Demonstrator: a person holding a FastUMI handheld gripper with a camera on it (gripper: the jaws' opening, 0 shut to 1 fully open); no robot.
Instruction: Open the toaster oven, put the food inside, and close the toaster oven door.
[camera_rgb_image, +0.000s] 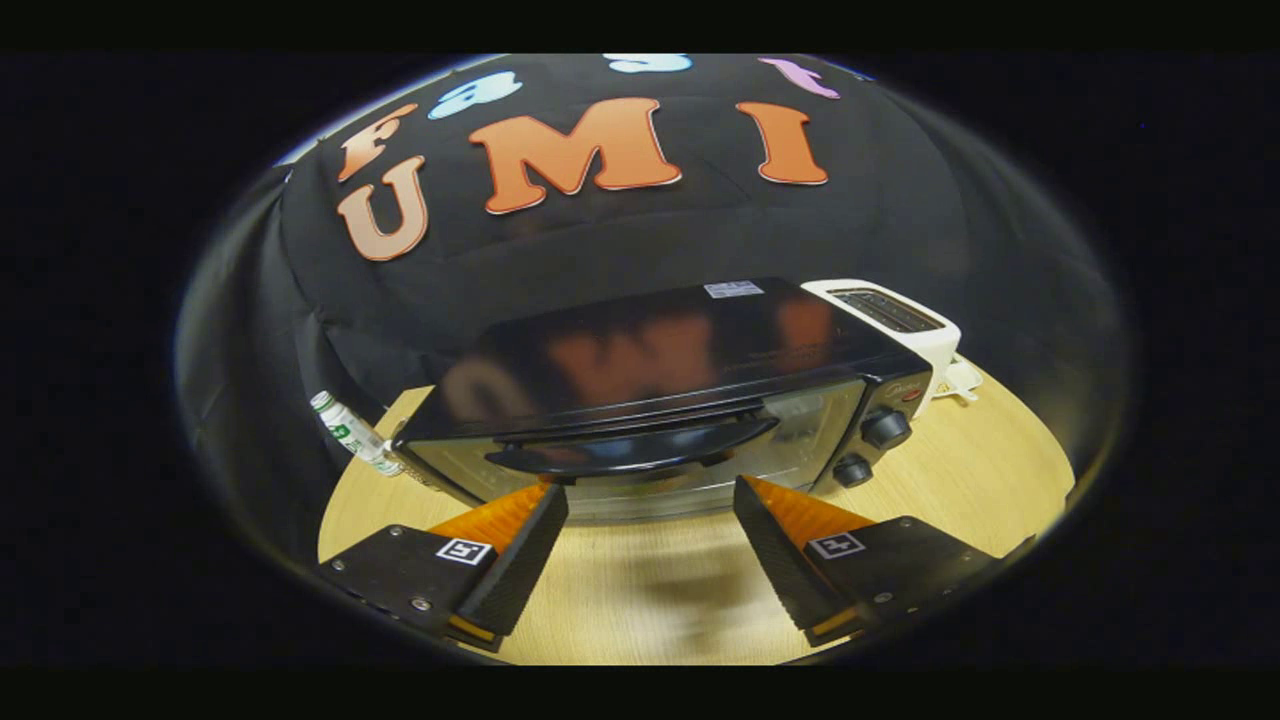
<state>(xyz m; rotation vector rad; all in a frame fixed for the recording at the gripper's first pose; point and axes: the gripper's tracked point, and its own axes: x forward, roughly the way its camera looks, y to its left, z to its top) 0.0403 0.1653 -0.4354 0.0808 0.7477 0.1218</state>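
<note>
While the tool (650, 495) gapes, glossy boxy toaster oven (640, 390) sits shut.

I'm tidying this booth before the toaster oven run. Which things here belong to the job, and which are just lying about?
Job: toaster oven, door shut; its door handle, just ahead of the open gripper, whose fingers hold nothing.

Lying about: white toaster beside the oven's knob end; bottle at its other end; wooden table.

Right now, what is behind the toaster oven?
A white toaster stands behind the toaster oven, its lower body hidden. The hand-held gripper is open, empty, before the door.
</note>
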